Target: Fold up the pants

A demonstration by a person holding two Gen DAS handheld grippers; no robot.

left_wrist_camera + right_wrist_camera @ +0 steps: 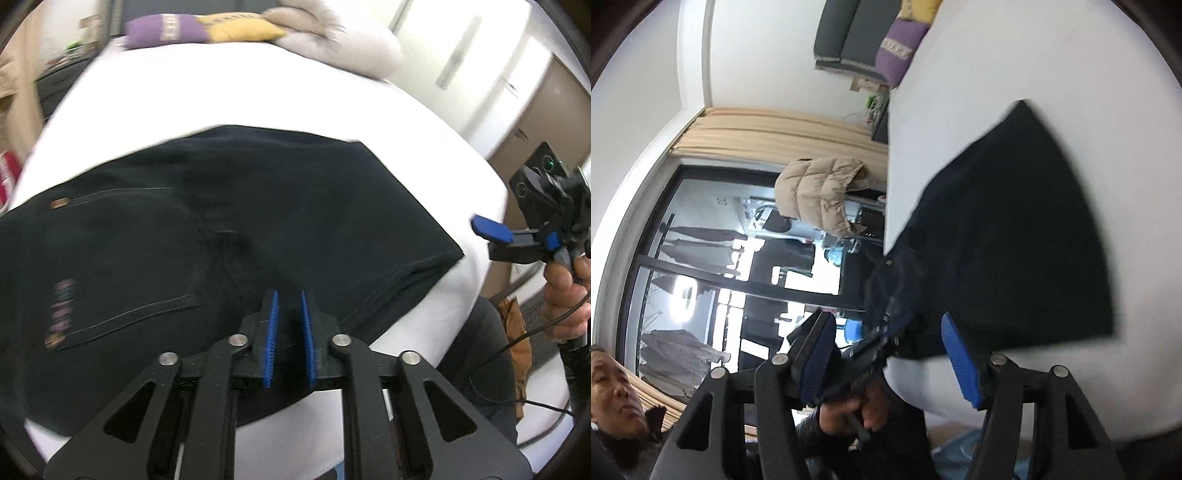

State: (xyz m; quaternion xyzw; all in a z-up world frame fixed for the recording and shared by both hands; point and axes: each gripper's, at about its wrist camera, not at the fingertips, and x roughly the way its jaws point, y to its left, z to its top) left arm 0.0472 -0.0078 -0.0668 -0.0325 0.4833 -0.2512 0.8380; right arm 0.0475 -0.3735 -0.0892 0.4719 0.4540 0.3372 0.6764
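Dark navy pants (221, 229) lie folded on a white bed (229, 96), back pocket stitching showing at the left. My left gripper (290, 299) hovers just above the pants' near edge, its blue pads a narrow gap apart with nothing between them. My right gripper (491, 236) shows at the right, off the bed's edge, held in a hand. In the right wrist view the right gripper (886, 332) is wide open and empty, turned sideways, with the pants (1015, 240) beyond it and the left gripper (875, 347) by their edge.
Purple and yellow cushions (199, 29) and a grey furry pillow (332, 33) lie at the bed's far end. A beige puffer jacket (820, 192) hangs beside a glass door. A cable (517, 339) trails below the right hand.
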